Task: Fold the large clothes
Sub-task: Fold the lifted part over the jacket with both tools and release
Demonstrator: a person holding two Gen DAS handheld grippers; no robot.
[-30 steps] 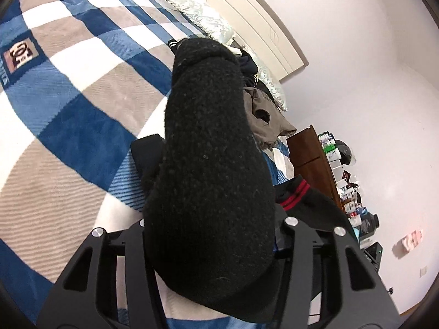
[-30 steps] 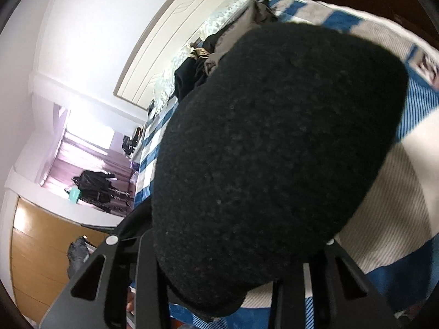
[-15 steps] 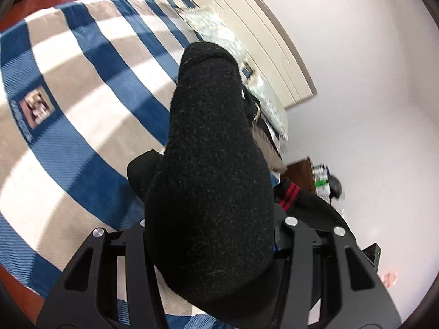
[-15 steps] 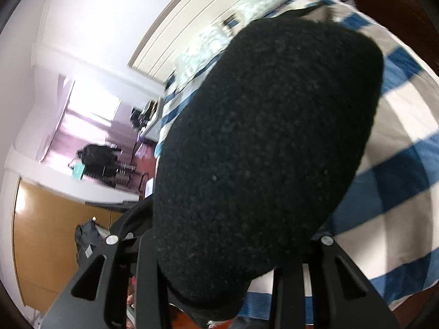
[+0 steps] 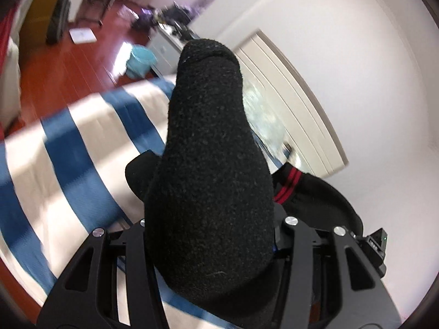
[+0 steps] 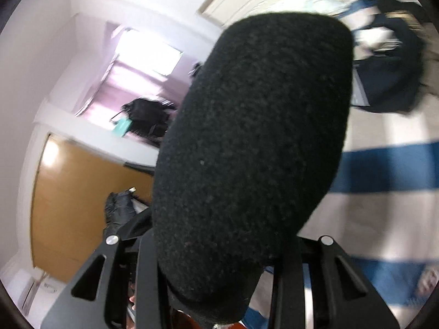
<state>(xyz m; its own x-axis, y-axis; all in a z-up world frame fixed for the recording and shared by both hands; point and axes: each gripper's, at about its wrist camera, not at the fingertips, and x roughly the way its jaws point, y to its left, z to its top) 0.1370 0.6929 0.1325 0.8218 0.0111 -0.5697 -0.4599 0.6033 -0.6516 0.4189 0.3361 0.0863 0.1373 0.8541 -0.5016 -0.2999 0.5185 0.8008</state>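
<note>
Each hand-held gripper grasped a thick fold of the black garment [image 5: 211,164], held up above the striped bed [image 5: 82,142]. The left view alone showed its red-striped cuff [image 5: 285,186] and a blue bin [image 5: 138,61]; the right showed dark clothes [image 6: 389,82] piled further off.

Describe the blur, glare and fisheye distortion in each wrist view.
Left wrist: the black fleece garment is sharp; the striped blanket and blue bin smear with motion; glare on the red floor; the headboard bows. Right wrist: the window blows out; the wooden door and bedding blur.
</note>
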